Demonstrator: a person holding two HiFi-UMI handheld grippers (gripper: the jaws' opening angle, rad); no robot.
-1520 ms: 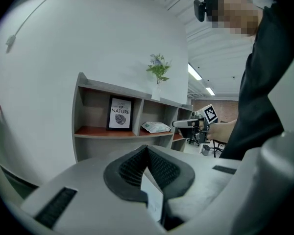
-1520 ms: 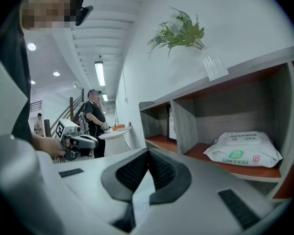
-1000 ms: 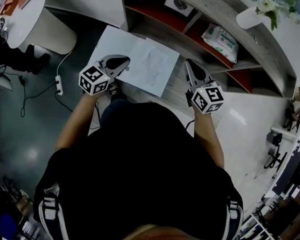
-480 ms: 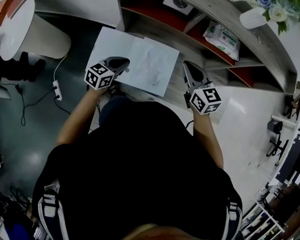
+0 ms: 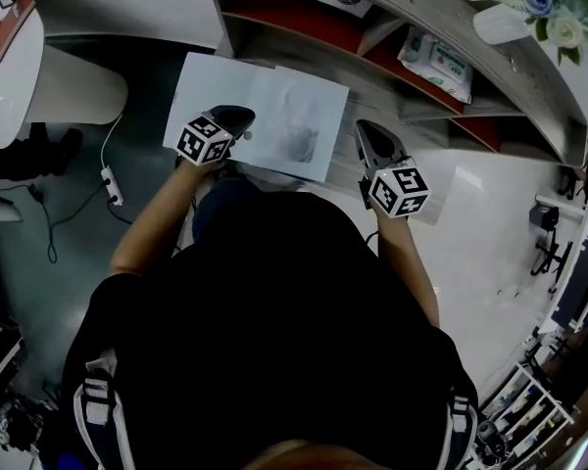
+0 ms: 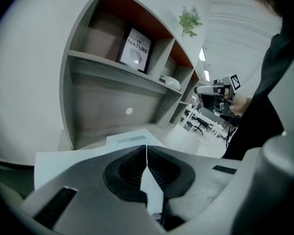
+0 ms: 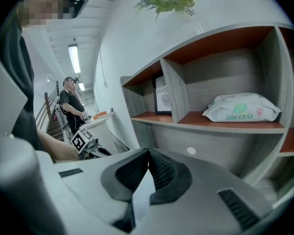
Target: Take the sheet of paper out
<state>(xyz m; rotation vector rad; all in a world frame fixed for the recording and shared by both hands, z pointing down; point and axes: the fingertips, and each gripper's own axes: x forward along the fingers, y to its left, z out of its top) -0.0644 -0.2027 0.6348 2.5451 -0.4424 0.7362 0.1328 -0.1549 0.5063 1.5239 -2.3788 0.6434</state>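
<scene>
Upper middle of the head view: the sheet of paper (image 5: 274, 106) is out in the open, held flat in front of the shelf (image 5: 372, 76) and not in any compartment. The left gripper (image 5: 240, 120) has its jaws clamped on the sheet's lower left edge. The left gripper view shows a white sliver pinched in the seam and paper spreading left. One edge pinch looks like enough for something this light.

The right gripper (image 5: 367, 135) sits just beside the sheet's right edge with its jaws pressed together. I judge it empty, and the pale wedge behind its tips is probably bright floor.

Count: two grippers. One sheet, I think, though a line down its middle could be a crease or an overlap. On the shelf, one pack of wipes (image 5: 436, 57) and one framed print (image 6: 136, 50). Top right, one vase of flowers (image 5: 505, 23).
</scene>
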